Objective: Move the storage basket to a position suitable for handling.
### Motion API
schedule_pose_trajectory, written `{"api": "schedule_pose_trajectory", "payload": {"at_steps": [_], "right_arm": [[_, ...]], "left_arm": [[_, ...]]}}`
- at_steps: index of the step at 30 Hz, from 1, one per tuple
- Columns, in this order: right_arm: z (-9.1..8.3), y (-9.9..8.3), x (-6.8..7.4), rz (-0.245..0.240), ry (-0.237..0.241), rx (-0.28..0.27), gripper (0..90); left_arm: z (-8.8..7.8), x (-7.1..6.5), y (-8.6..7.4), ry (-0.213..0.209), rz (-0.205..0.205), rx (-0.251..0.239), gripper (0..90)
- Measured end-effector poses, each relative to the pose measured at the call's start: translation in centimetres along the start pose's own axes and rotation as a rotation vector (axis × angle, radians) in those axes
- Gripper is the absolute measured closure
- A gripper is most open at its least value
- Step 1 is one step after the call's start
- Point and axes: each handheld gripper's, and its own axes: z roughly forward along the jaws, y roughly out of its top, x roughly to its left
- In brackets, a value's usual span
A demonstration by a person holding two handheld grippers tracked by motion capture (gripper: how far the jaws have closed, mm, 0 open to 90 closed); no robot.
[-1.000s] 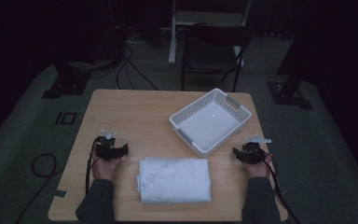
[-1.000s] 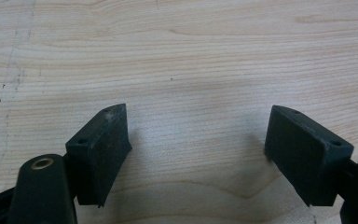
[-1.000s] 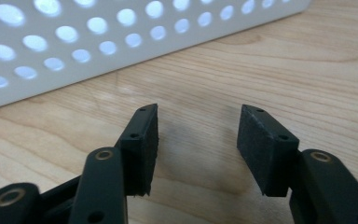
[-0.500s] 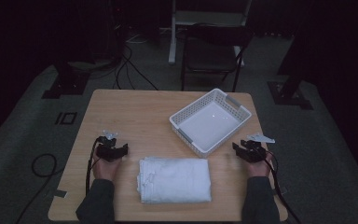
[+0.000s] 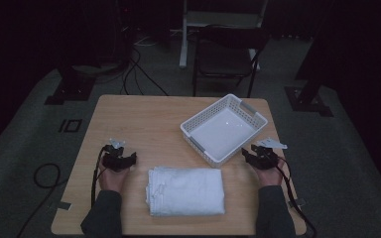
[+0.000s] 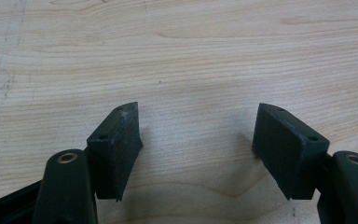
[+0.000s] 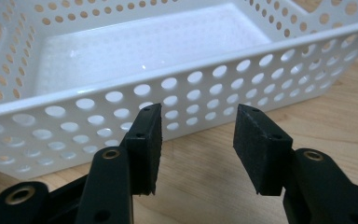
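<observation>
Nearest the person, at 6 o'clock on the pale wooden surface (image 5: pixel 144 119), lies a folded white cloth (image 5: pixel 186 191), flat and untouched. The left claw (image 5: pixel 119 159), at 9 o'clock of the cloth and near it, has its jaws apart over bare wood with nothing between them. The right claw (image 5: pixel 257 155), at 3 o'clock of the cloth, has jaws that have just been opening, with nothing between them; it faces the perforated wall of a white rectangular plastic basket (image 7: pixel 177 98), just short of touching. The basket sits at 1 o'clock of the cloth.
</observation>
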Motion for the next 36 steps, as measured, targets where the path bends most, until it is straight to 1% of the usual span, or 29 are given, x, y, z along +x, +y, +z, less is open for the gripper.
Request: {"api": "schedule_pose_trajectory", "payload": {"at_steps": [4, 12, 21, 26, 28, 29, 31, 32, 33, 34, 36], "right_arm": [[0.0, 0.3, 0.2, -0.011, 0.001, -0.002, 52.1], [0.7, 0.5, 0.8, -0.035, 0.017, 0.011, 54.0], [1.0, 0.5, 0.9, -0.030, 0.024, 0.015, 54.0], [1.2, 0.6, 1.2, -0.029, 0.037, 0.012, 53.9], [1.3, 0.7, 1.4, -0.028, 0.044, 0.012, 53.6], [1.4, 0.7, 1.6, -0.032, 0.047, 0.012, 53.4], [1.6, 0.8, 1.9, -0.035, 0.052, 0.011, 53.2], [1.6, 0.9, 2.1, -0.038, 0.051, 0.010, 53.2], [1.7, 0.9, 2.2, -0.040, 0.053, 0.010, 53.1], [1.8, 0.9, 2.4, -0.039, 0.056, 0.010, 53.1], [1.9, 1.0, 2.6, -0.041, 0.063, 0.008, 52.8]], "left_arm": [[0.0, 0.0, 0.0, 0.001, -0.001, -0.001, 31.1], [0.0, 0.0, 0.0, 0.003, -0.003, -0.005, 31.0], [0.0, -0.1, 0.0, 0.008, -0.008, -0.001, 31.2], [-0.1, -0.2, 0.1, 0.006, -0.016, 0.007, 35.5], [-0.3, -0.3, 0.2, -0.007, -0.026, 0.004, 35.6], [-0.3, -0.3, 0.2, -0.007, -0.026, 0.004, 35.6], [-0.8, -0.4, 0.4, -0.025, -0.030, -0.018, 35.8], [-1.1, -0.4, 0.5, -0.044, -0.042, -0.033, 35.9], [-1.1, -0.4, 0.5, -0.044, -0.042, -0.033, 35.9], [-1.6, -0.6, 0.9, -0.056, -0.045, -0.059, 35.9], [-2.0, -0.7, 1.1, -0.075, -0.050, -0.072, 35.8]]}}
